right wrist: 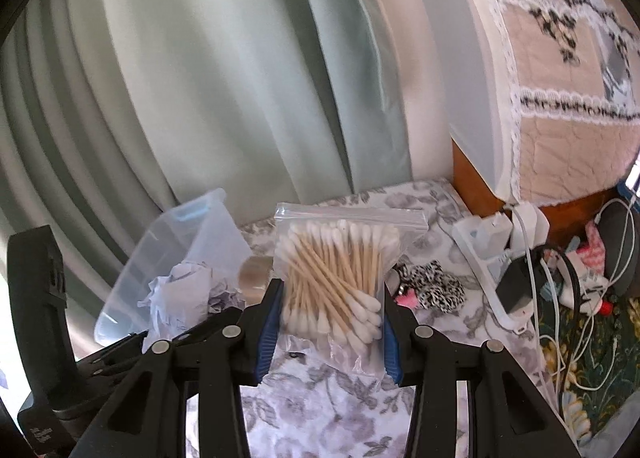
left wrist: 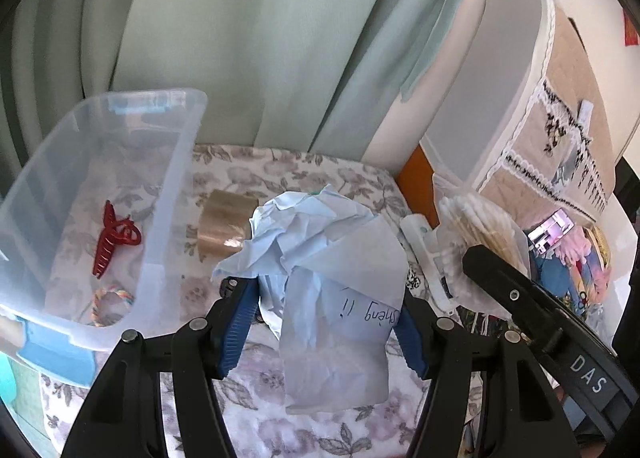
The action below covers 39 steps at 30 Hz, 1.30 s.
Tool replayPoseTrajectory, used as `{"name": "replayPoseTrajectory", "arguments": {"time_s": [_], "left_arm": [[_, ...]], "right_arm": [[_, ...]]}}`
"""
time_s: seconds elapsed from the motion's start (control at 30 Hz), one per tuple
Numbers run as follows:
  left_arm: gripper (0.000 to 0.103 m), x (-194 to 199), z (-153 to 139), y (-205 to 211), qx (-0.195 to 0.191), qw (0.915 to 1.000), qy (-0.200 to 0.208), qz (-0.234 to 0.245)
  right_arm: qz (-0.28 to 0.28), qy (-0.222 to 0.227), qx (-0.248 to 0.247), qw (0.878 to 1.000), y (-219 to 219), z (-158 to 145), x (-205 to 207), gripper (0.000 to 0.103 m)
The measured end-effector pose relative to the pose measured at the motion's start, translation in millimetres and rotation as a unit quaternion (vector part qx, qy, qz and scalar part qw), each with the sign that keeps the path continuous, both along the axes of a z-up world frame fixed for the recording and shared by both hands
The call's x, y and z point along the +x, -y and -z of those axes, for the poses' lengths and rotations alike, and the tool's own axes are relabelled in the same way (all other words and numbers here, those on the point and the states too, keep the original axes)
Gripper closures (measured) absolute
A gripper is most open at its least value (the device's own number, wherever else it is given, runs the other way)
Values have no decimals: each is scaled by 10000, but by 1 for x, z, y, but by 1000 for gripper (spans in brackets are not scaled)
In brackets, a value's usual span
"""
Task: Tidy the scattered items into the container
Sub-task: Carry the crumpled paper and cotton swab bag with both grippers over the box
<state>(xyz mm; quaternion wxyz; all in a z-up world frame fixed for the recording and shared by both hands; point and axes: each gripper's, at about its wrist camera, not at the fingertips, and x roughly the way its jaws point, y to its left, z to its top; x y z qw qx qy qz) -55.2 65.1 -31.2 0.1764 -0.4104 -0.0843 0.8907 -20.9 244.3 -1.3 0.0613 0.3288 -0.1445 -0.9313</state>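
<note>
- Left hand-held gripper (left wrist: 325, 316) pinches crumpled paper (left wrist: 320, 258), raised just right of the clear container (left wrist: 176, 162).
- Right hand-held gripper (right wrist: 330, 318) pinches a bag of cotton swabs (right wrist: 340, 270), farther right of the container.
- Red hair claw (left wrist: 114, 236) lies inside the container; tape roll (left wrist: 224, 226) just outside.

Pale green curtain (left wrist: 248, 38) behind floral tablecloth (right wrist: 320, 410); lace-trimmed quilted cover (right wrist: 568, 106) at right; daylight.

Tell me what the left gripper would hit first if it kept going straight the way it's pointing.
Probably the roll of brown tape on the floral cloth, just beyond the crumpled paper the left gripper holds. Depth is unclear; the clear bin sits off to the left.
</note>
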Motion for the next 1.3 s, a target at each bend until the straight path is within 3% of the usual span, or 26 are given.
{"name": "replayPoseTrajectory", "arguments": {"time_s": [0.63,1.3], "left_arm": [[37,20,-50,43,73,9969,-679,-399],[37,14,-49,106,238,9913,-687,-1100]], "right_arm": [[-286,-685,-1,9972,32,-53,22,57],[-716,-739,153,9946,77,-61,14,57]]}}
